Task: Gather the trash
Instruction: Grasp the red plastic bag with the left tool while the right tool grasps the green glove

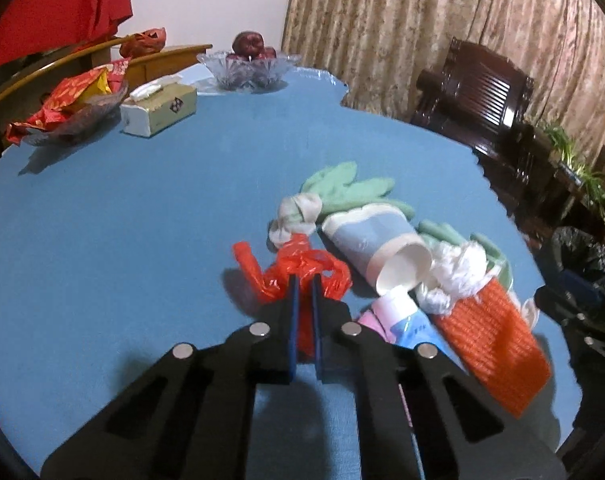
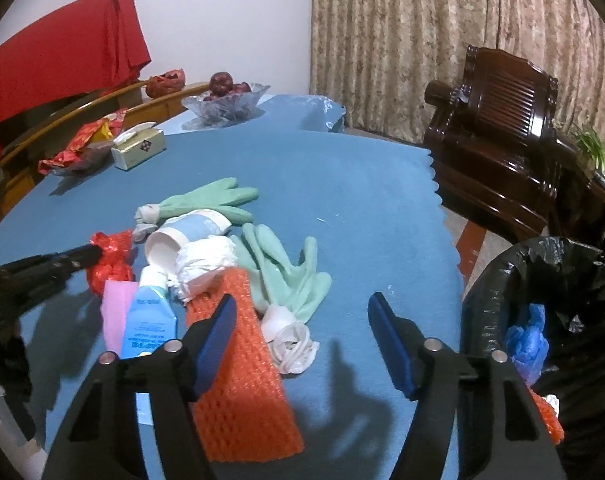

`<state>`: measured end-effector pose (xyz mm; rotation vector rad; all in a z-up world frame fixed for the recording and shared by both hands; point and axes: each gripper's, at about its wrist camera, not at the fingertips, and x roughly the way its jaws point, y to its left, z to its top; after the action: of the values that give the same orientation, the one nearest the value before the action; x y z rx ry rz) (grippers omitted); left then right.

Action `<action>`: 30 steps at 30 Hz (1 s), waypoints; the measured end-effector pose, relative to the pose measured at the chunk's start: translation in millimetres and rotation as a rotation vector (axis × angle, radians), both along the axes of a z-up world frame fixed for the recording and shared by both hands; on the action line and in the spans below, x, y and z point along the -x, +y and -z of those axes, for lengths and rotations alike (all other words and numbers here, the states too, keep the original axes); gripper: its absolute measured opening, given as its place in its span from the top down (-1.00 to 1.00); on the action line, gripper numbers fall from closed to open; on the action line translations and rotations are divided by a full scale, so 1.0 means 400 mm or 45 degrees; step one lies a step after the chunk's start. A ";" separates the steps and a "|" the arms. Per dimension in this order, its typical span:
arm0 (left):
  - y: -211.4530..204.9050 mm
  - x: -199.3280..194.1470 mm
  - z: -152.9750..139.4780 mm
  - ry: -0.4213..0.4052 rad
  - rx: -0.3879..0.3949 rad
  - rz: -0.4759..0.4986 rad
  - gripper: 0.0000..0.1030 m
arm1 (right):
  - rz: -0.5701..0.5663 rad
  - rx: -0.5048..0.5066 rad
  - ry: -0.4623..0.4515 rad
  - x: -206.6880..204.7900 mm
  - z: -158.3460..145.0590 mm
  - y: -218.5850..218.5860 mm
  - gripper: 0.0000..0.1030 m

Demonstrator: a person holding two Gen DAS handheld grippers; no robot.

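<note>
**Colours on and around the blue table**

The tablecloth [image 2: 342, 200] is plain blue. The crumpled plastic bag [image 1: 298, 272] is bright red. The paper cup [image 1: 374, 240] is pale blue with white bands and a white inside. The rubber gloves [image 2: 282, 276] are mint green. The mesh sleeve [image 2: 242, 380] is orange with a netted pattern. The bin liner [image 2: 542, 272] is black. The curtain [image 2: 422, 40] is beige with a mottled pattern.

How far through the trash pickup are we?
Early on. Done: blue scrap in the black-lined bin. In hand: left claw shut on the red plastic bag; right claw open. Left: paper cup, gloves, tube, orange mesh.
</note>
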<state>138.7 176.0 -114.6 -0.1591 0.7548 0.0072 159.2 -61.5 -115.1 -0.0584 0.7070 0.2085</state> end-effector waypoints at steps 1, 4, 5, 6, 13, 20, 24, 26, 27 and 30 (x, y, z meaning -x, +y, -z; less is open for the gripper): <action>0.000 0.000 -0.005 -0.007 -0.001 0.002 0.95 | 0.001 0.001 0.002 -0.006 0.001 -0.001 -0.25; -0.006 -0.006 -0.013 -0.019 -0.015 0.015 0.96 | 0.001 0.007 0.018 -0.025 0.010 0.002 -0.21; -0.006 -0.007 -0.010 -0.014 -0.014 0.018 0.96 | 0.002 0.007 0.026 -0.033 0.014 0.004 -0.21; -0.007 -0.010 -0.005 0.000 -0.014 0.020 0.96 | 0.004 0.009 0.032 -0.037 0.018 0.003 -0.20; 0.009 -0.013 0.029 0.051 -0.035 -0.009 0.22 | -0.007 0.010 0.126 -0.067 0.072 0.004 -0.18; 0.010 -0.041 0.054 0.081 -0.015 0.001 0.04 | -0.068 -0.050 0.202 -0.083 0.101 0.020 0.09; 0.000 -0.054 0.057 0.087 0.007 0.020 0.32 | -0.134 -0.070 0.222 -0.079 0.096 0.037 0.47; -0.008 -0.053 0.052 0.078 0.000 0.030 0.37 | -0.147 -0.078 0.215 -0.074 0.088 0.037 0.49; -0.009 -0.050 0.049 0.073 0.002 0.030 0.39 | -0.141 -0.091 0.200 -0.070 0.077 0.030 0.50; -0.004 -0.040 0.038 0.060 0.003 0.023 0.41 | -0.128 -0.104 0.156 -0.062 0.045 0.016 0.51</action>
<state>154.6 174.3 -129.7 -0.1545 0.8035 -0.0075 184.2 -55.1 -133.2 -0.0035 0.8180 0.3395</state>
